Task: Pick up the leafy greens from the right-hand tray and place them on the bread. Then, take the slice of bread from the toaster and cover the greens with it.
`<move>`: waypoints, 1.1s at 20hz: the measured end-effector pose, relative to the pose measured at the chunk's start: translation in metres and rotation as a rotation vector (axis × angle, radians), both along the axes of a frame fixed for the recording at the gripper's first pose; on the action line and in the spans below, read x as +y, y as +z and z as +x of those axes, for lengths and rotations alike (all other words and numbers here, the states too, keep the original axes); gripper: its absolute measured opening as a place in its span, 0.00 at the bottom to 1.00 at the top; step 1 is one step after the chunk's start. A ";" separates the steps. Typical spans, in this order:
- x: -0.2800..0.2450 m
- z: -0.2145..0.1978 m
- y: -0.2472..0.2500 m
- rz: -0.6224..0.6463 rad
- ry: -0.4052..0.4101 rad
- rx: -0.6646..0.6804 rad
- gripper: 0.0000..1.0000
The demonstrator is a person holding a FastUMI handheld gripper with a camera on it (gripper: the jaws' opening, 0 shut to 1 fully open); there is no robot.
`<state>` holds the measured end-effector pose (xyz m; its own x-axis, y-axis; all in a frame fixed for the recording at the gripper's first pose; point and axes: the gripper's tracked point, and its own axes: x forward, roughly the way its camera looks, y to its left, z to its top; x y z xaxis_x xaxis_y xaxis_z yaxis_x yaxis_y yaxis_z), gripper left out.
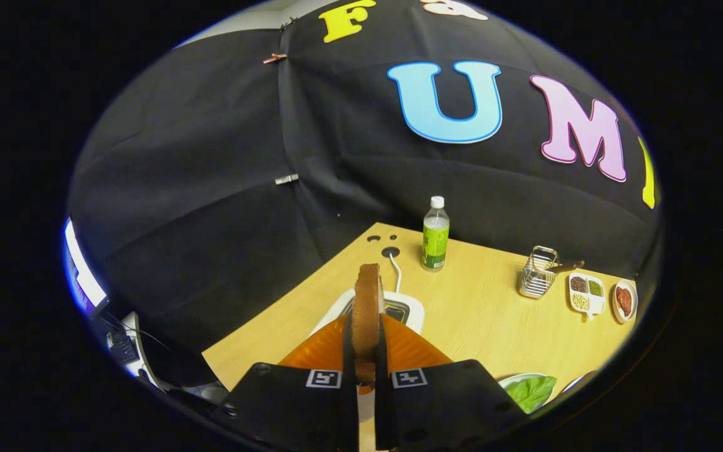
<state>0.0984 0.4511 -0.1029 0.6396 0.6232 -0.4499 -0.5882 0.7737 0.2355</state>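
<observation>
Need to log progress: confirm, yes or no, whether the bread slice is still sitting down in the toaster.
No: the bread slice stands edge-on, pinched in the gripper, raised above the toaster.

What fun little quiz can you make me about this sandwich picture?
1. True or false: the gripper is shut on the bread slice.
2. What white machine sits beyond the fingers?
3. The bottle stands: A) lying down B) upright C) in the wire basket.

Key: 1 true; 2 the toaster; 3 B.
</observation>
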 end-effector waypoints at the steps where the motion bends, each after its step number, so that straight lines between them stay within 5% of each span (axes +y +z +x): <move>1: -0.004 0.000 0.007 0.019 -0.003 -0.001 0.14; 10: -0.070 0.013 0.027 0.064 -0.071 -0.023 0.14; 22: -0.196 0.013 -0.066 0.073 -0.320 0.187 0.14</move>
